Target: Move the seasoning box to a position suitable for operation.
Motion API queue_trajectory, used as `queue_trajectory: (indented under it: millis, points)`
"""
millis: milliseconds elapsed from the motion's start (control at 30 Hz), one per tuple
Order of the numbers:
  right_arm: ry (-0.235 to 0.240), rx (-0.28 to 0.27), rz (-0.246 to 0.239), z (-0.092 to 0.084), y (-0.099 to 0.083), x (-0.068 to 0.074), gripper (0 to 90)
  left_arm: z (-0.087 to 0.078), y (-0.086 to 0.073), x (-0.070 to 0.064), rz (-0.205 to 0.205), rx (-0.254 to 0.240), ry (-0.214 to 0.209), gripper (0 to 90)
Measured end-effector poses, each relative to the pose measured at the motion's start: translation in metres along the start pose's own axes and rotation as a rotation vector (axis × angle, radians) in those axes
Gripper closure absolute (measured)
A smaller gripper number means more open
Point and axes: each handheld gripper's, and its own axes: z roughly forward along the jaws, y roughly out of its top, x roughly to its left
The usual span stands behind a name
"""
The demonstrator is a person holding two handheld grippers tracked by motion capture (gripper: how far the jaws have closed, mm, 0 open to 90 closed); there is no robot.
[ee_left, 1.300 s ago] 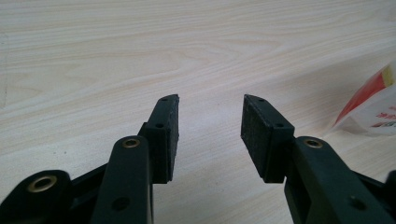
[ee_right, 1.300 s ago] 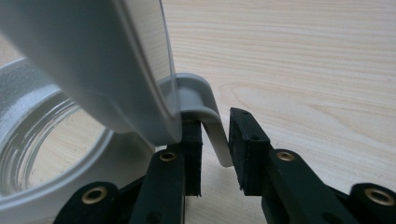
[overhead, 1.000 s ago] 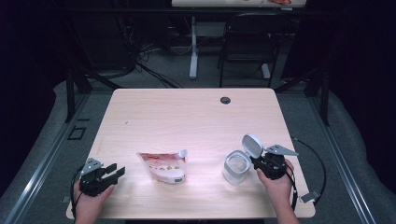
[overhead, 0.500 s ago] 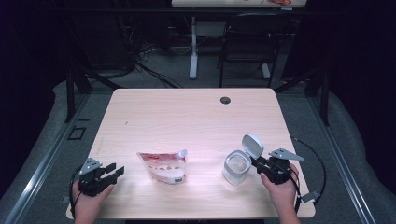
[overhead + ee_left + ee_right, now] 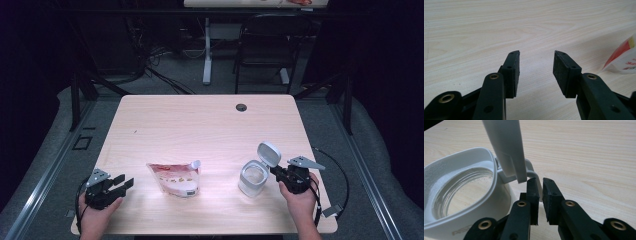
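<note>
Your right tool [image 5: 278, 172] sits at about 4 o'clock on the bench [image 5: 200, 125], its tips right against the white container [image 5: 252, 178]. In the right gripper view that tool [image 5: 540, 182] has just been closing, and its jaws now stand narrow around the container's thin white handle loop [image 5: 534, 173]. Whether the pads actually press on the handle you cannot tell from here. The container stands upright with clear glass inside, and its hinged lid [image 5: 268, 153] is flipped open, tilted up toward 1 o'clock.

Your left tool [image 5: 122, 183] rests at about 8 o'clock on the bench, near the front edge. In the left gripper view its jaws [image 5: 536, 56] stand about half apart with nothing between them, just bare wood beneath.

The red and white pouch [image 5: 175, 178] lies flat at about 6 o'clock, between your two hands, its spout pointing toward 2 o'clock. It is apart from both tools.
</note>
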Motion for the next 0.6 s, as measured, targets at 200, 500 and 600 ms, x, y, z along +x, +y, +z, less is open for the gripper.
queue_trajectory:
  millis: [200, 500, 600]
  points:
    - [0.0, 0.001, -0.006, 0.0027, 0.0026, -0.0007, 83.7, -0.0015, 0.0004, -0.0006, -0.011, -0.01, 0.002, 57.1]
    - [0.011, -0.011, 0.019, 0.0097, 0.0081, -0.0059, 84.3, 0.0001, 0.0011, -0.0065, 0.009, -0.004, -0.012, 58.3]
    - [0.037, -0.026, 0.028, 0.0109, 0.0089, -0.0052, 84.1, 0.0017, 0.0017, -0.0057, 0.009, 0.001, -0.015, 58.7]
